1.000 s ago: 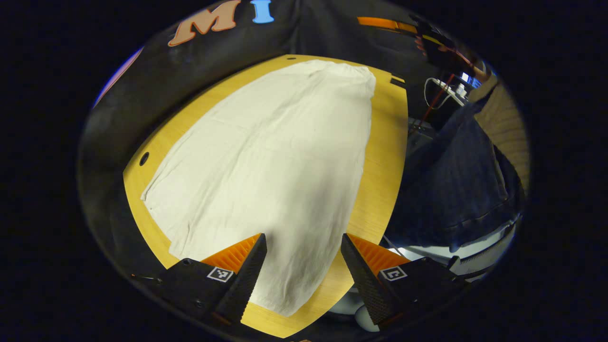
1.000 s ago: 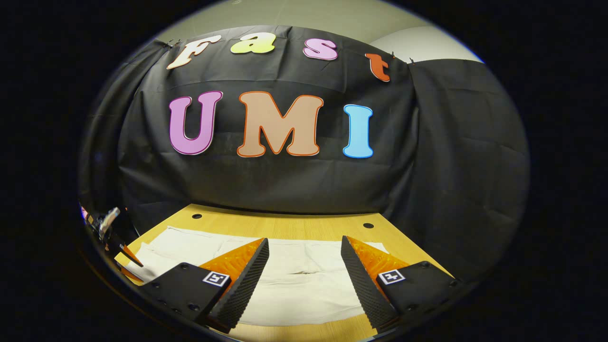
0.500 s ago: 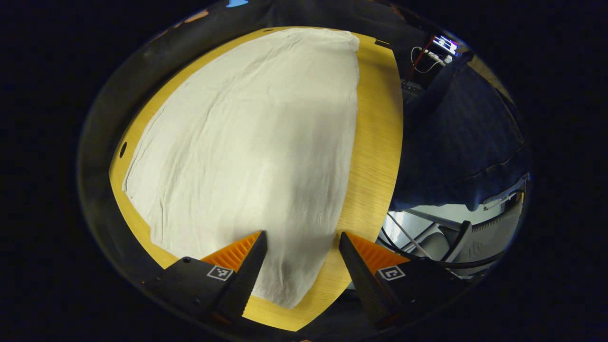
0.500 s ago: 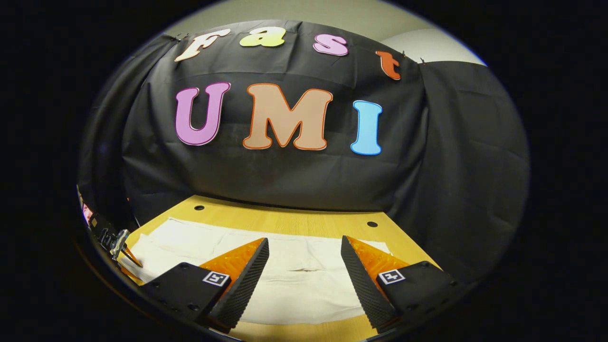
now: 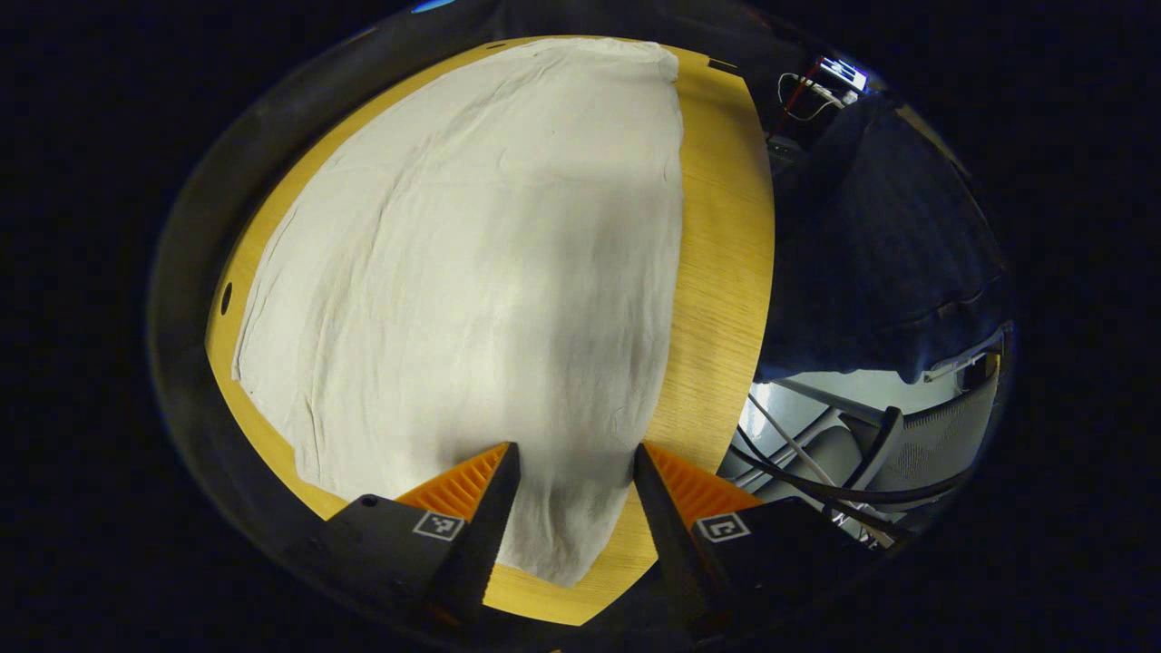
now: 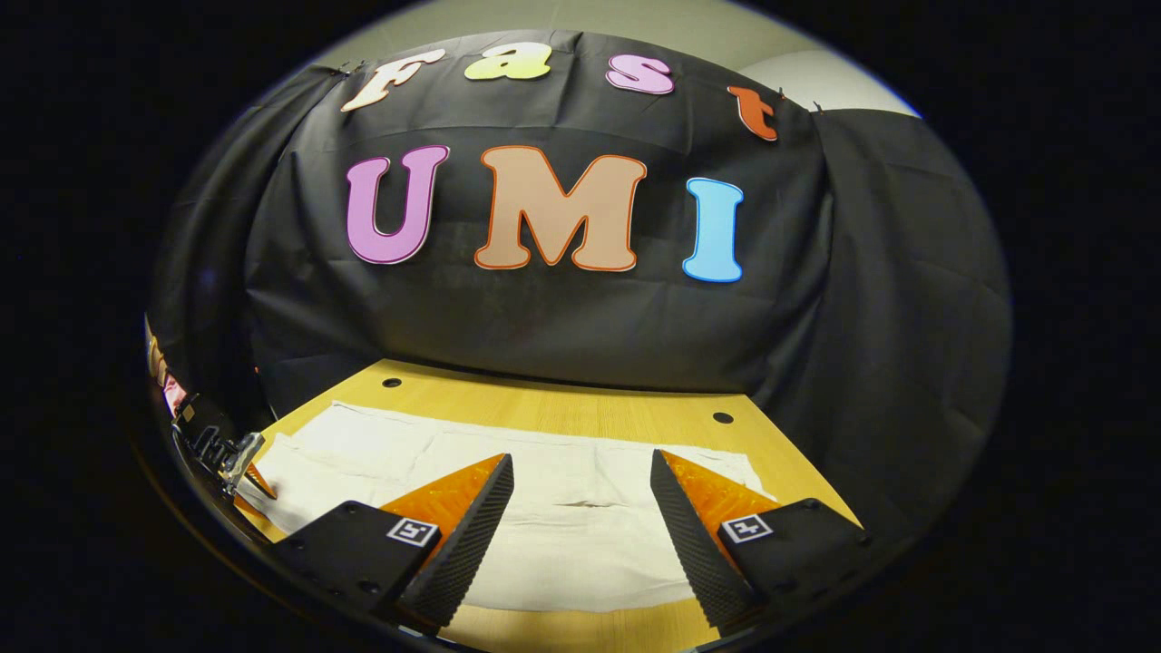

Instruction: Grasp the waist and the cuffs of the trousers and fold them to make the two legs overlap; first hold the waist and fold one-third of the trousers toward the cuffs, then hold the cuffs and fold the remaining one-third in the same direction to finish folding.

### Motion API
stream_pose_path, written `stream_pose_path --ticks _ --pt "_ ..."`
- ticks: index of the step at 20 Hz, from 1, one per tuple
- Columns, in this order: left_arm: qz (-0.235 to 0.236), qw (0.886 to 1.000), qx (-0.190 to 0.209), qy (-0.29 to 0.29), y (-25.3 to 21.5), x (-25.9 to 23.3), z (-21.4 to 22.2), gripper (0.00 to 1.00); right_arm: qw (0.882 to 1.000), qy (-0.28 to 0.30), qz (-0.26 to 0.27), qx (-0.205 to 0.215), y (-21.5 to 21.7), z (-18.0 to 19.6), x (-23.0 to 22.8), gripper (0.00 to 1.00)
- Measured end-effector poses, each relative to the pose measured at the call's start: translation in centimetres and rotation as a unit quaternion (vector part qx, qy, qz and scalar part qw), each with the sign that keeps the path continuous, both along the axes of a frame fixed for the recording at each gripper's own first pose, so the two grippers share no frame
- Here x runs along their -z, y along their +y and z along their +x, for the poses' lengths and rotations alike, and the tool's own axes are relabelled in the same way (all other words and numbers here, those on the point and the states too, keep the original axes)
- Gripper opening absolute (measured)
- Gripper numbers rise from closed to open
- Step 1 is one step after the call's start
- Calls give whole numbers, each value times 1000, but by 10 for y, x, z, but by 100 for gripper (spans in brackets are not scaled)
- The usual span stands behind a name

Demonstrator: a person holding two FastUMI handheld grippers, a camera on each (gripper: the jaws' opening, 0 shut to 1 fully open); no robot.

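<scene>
Right gripper [image 6: 580, 508] jaws wide apart, nothing between them, hovering over white trousers [image 6: 544, 517] spread flat on the wooden table [image 6: 580, 413]. Other gripper [image 6: 231, 458] at 8 o'clock by the trousers' edge, contact unclear. Black booth wall [image 6: 862, 317] from 12 to 3.

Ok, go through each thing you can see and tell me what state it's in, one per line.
trousers: spread flat on the table, not yet folded
table: bears the trousers
left gripper: open, fingers either side of the trousers' near end
right gripper: open, above the trousers, holding nothing
</scene>
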State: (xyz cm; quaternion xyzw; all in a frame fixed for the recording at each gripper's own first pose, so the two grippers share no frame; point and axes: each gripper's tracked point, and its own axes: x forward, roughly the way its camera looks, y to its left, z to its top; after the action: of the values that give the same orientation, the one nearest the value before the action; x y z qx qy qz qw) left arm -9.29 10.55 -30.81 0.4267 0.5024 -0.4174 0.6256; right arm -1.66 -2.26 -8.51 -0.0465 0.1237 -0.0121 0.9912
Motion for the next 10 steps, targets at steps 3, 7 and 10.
stream_pose_path --ticks 3,7,10 --pt "3 1000 -2 -1 -3 2 4 57 1000 6 0 -12 -5 2 2 97" --pt "8 1000 -27 -11 -5 3 14 24 999 20 -9 -45 -4 3 12 98" --pt "7 999 -29 -23 -8 3 18 0 996 38 -12 -83 0 2 26 98"
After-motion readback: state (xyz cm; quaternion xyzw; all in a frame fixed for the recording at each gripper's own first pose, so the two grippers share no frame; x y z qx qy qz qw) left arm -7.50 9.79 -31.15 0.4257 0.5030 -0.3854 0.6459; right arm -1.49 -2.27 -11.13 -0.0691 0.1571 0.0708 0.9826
